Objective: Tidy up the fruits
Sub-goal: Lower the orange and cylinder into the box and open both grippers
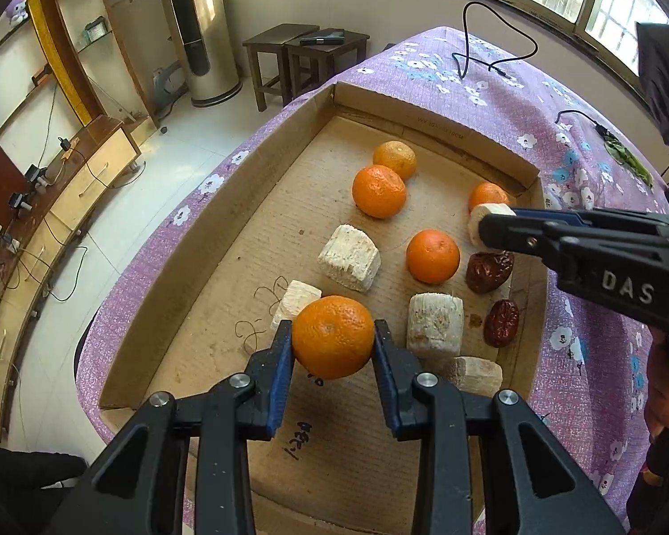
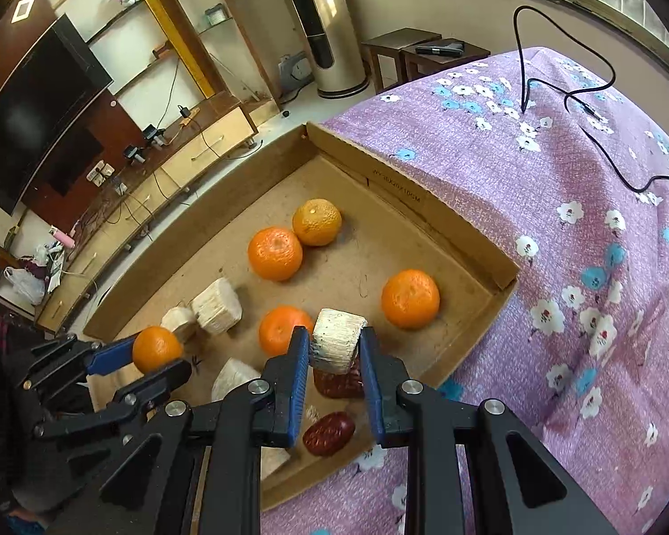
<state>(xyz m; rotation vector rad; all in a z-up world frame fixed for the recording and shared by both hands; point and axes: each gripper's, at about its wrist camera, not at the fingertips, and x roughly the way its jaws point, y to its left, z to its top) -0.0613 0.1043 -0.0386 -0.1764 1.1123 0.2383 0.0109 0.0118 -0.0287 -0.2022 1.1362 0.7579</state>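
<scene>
Clamped between the blue fingers (image 1: 281, 356) of the left gripper (image 1: 332, 347): one orange (image 1: 333, 336), raised just above the floor of the cardboard tray (image 1: 227, 205), near the tray's close end. Pinched in the right gripper (image 2: 332, 352), fingers (image 2: 299, 356) pressed to both sides: a pale cut chunk (image 2: 336, 339), lifted over a dark red date (image 2: 340, 382) at the tray's right wall. Loose on the cardboard: four more oranges, two touching near the far end (image 1: 379, 191) (image 1: 394, 159), one mid-tray (image 1: 432, 256), one by the far right corner (image 1: 487, 195). Scattered among them: further pale chunks, the largest (image 1: 350, 263) left of the middle orange, another (image 1: 435, 325) just right of the held orange, a third (image 1: 475, 374) lying beside it at the near right. Second date (image 1: 501, 323) against the right wall, just nearer than the first. Tray set on a bench draped in a purple flowered cloth (image 2: 580, 267), black cable (image 2: 557, 89) looped across its far part. Beyond the bench: tiled floor, dark wooden stools (image 1: 307, 53), tall gold-coloured floor unit (image 1: 205, 31), shelving and television (image 2: 35, 125) along the wall.
</scene>
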